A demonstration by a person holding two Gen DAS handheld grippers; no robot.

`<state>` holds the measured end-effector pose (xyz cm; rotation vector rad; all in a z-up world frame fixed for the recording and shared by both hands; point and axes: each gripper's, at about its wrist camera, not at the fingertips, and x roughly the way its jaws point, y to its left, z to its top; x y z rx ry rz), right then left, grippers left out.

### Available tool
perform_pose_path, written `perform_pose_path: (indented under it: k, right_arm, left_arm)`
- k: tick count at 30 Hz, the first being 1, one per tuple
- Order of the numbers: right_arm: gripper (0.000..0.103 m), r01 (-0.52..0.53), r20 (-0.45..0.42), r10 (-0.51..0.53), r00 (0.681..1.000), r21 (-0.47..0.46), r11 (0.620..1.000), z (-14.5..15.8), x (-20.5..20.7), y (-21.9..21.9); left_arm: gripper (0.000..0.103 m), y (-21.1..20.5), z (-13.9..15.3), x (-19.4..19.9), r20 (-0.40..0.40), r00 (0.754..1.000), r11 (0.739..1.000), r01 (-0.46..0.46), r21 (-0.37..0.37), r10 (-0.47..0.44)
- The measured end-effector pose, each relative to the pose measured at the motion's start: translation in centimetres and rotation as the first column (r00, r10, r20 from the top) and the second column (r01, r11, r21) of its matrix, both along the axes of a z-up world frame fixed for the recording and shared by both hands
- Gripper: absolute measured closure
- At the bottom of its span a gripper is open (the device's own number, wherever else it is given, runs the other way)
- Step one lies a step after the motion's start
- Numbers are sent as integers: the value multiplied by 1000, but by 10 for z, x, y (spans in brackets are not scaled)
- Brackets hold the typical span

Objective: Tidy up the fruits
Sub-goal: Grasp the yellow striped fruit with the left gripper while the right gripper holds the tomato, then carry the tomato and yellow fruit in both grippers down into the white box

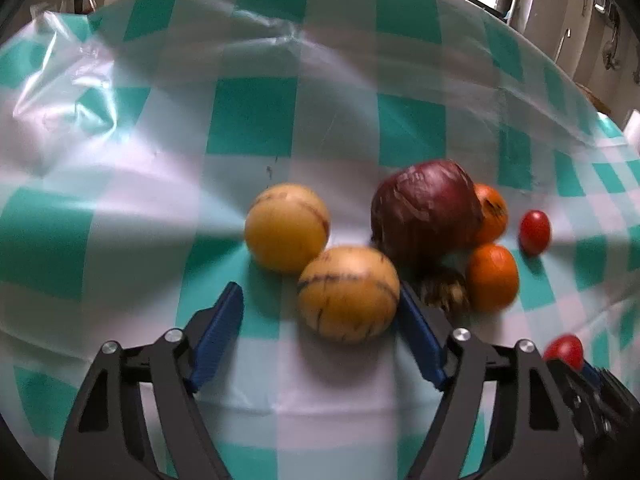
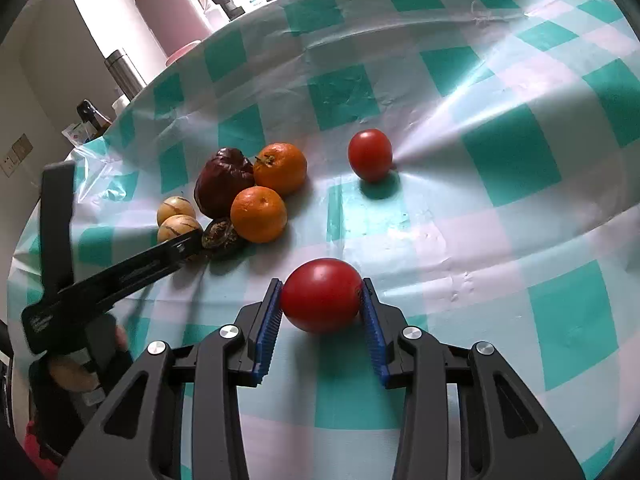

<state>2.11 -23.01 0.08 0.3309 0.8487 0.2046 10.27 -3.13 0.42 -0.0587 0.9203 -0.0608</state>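
My left gripper point(image 1: 320, 298) stands open around the nearer yellow striped fruit point(image 1: 348, 294). Its right pad touches the fruit and its left pad is apart from it. A second yellow striped fruit point(image 1: 286, 227) lies just behind. To the right sit a dark red wrinkled fruit point(image 1: 426, 208), two oranges point(image 1: 493, 276), a brown shrivelled fruit point(image 1: 446, 288) and a small tomato point(image 1: 535, 232). My right gripper point(image 2: 321, 286) is shut on a red tomato point(image 2: 322, 294), low over the checked tablecloth point(image 2: 508, 160). Another tomato point(image 2: 370, 154) lies further back.
A clear plastic bag point(image 1: 60, 92) lies at the table's left end. A pink thermos point(image 2: 172, 12) and a steel flask point(image 2: 124, 72) stand beyond the far edge. A person's hand point(image 2: 72, 372) holds the left gripper's handle.
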Motion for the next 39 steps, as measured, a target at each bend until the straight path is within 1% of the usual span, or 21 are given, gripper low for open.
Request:
perform_pose_path:
  k: [1,3,5,9,12,14,16,18,20,23,25,28,34,39]
  right_arm:
    - [65,0,0,0,1000,3,1000,0,0,0]
    - [65,-1,1,1,1000,7,1000,0,0,0]
    - [65,-2,3,2,1000,12,1000,-1,0,-1]
    - [65,-3,20,2,1000,28,1000,0,-3,-3]
    - [65,-9,40,7,999,52,999,1,-7,-6]
    - [65,-10,53,6,999,75,997,2,-8,-9]
    - [65,-6,56,0,998,92,996,2,-9,-12]
    - [65,-7,63,0,998,104,995,2,-9,-13]
    - [65,-8,72,0,997,114,993,3,-10,-14]
    - [65,-16,90,4,996,129,991,5,-15,-15]
    - [65,-24,112,9,994,134,991,7,-24,-15]
    - [65,-34,132,16,991,143,989,10,-43,-12]
    - [65,-58,145,38,989,137,989,12,-74,-2]
    - [65,-86,142,66,988,140,986,14,-93,2]
  left_arm:
    - [37,-3,0,1,3,1000,1000,3,10,-3]
    - [56,-10,1,-3,16,999,999,34,9,-34]
    - [56,-11,2,-11,25,999,999,37,8,-37]
    - [57,2,4,-35,31,998,997,50,-52,-48]
    - [57,12,8,-63,70,996,994,53,-93,-47]
    - [57,14,11,-81,107,994,994,45,-100,-34]
    - [57,24,15,-93,113,993,989,43,-143,-27]
    - [57,28,16,-98,127,992,986,34,-164,-13]
    - [57,32,19,-100,146,989,986,31,-164,-7]
    - [57,33,18,-98,139,990,985,29,-173,-4]
    - [57,32,18,-97,134,991,984,31,-177,-7]
    - [57,31,23,-100,154,988,984,38,-173,-12]
    - [57,28,33,-119,195,980,988,60,-142,-32]
    - [56,23,40,-146,231,972,991,74,-108,-48]
